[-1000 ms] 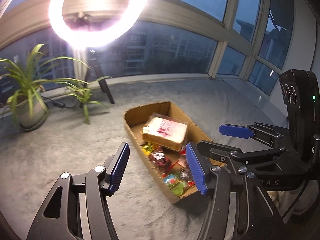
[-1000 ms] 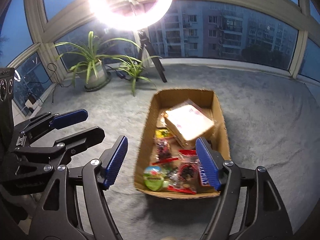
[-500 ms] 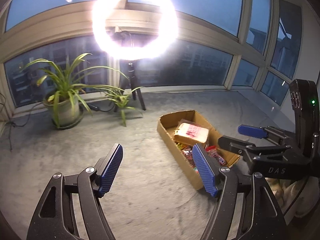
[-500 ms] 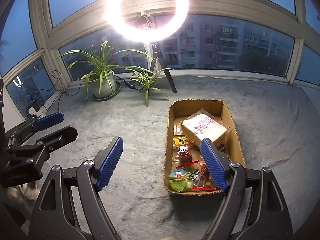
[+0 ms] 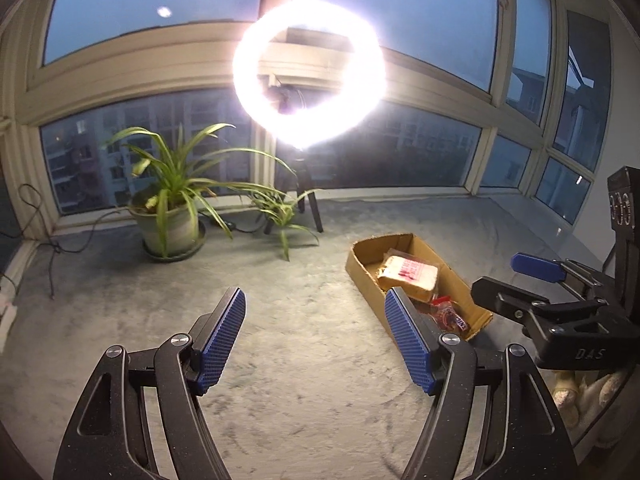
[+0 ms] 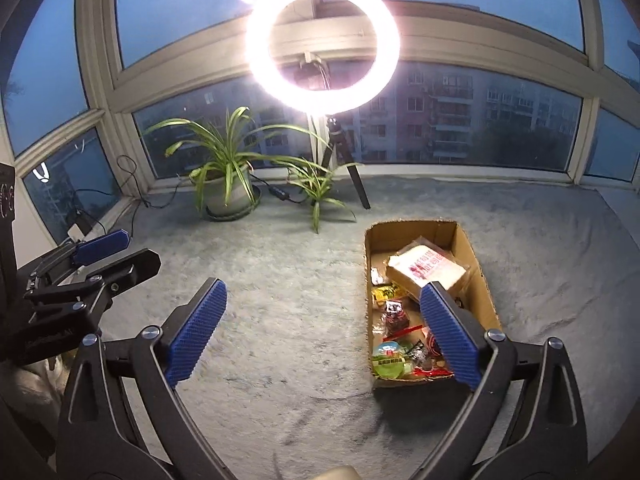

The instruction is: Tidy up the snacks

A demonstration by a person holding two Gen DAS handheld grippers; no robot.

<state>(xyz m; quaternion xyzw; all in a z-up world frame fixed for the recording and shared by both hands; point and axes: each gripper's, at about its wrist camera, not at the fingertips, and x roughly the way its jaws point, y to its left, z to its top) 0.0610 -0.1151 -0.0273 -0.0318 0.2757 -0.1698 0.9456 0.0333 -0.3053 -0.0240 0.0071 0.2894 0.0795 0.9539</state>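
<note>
A: What is held by the left gripper (image 5: pixel 314 336) and the right gripper (image 6: pixel 322 336)?

B: Nothing. The left gripper's blue fingers (image 5: pixel 222 336) are spread fairly wide over bare grey carpet (image 5: pixel 304 380), and no change in their spread is to be noted in the last half second. The right gripper's fingers (image 6: pixel 196 332) are spread very wide and have just been opening; nothing lies between them either.

A: Where are the snacks to be found?

B: In the cardboard box (image 6: pixel 478 280) on the carpet, ahead and to the right in both views. A large pale packet with red print (image 6: pixel 430 266) lies toward the far end of the box. Smaller wrappers are crowded at the near end, among them a round green-lidded cup (image 6: pixel 390 360) and a yellow packet (image 6: pixel 386 291).

A: Which step is judged to be in hand?

B: No loose snack can be seen on the carpet, so collecting appears to be finished or nearly so. The grippers seem to be between actions, both free and apart from the box.

A: What is called for next?

B: If more sorting is wanted, one gripper would have to be brought down over the box and closed on a single wrapper. Care would be needed with the crinkly, overlapping small packets, since two could be pinched together.
</note>
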